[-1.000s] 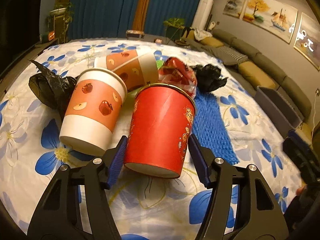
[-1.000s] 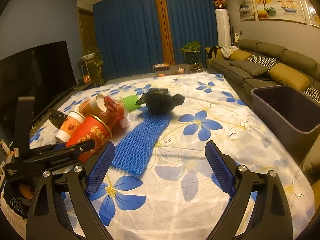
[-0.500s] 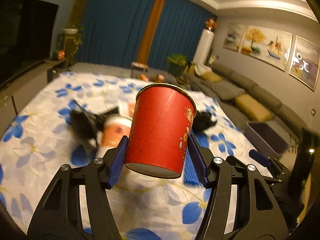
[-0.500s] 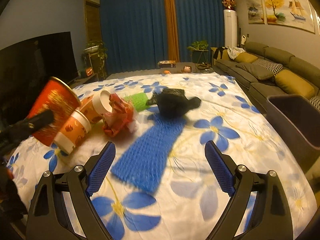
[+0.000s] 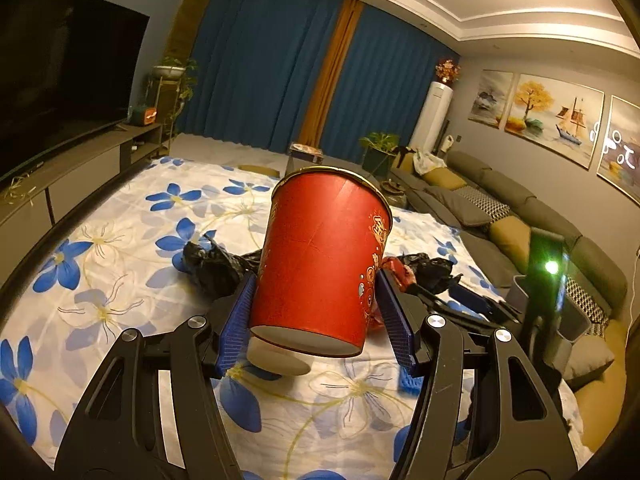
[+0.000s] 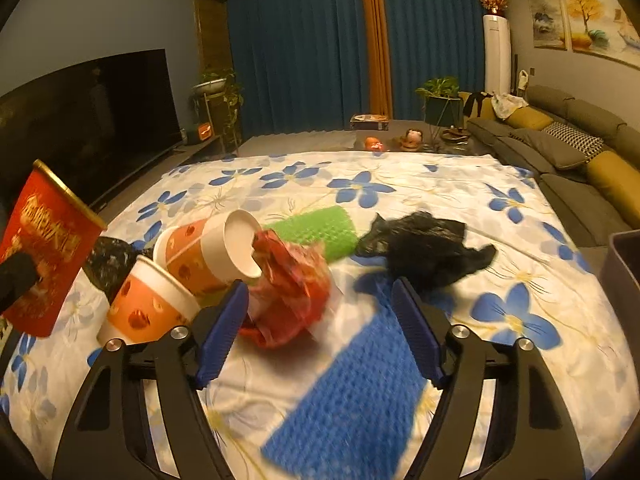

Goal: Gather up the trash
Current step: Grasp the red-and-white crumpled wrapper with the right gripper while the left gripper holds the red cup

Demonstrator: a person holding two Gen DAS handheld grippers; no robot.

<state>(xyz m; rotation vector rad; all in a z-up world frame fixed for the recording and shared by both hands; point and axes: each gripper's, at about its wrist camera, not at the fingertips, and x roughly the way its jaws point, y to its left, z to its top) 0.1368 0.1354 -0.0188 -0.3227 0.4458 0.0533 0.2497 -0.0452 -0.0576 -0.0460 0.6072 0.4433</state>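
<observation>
Left tongs (image 5: 314, 314) hold the red paper cup (image 5: 320, 256) aloft

Their blue pads clamp its lower sides, lifting it clear of the flowered tabletop (image 5: 120, 248). The right tongs (image 6: 320, 328) gape wide with nothing held, hovering over a crumpled red wrapper (image 6: 290, 280) beside two orange-and-white paper cups (image 6: 152, 304) and blue foam netting (image 6: 352, 392).
</observation>
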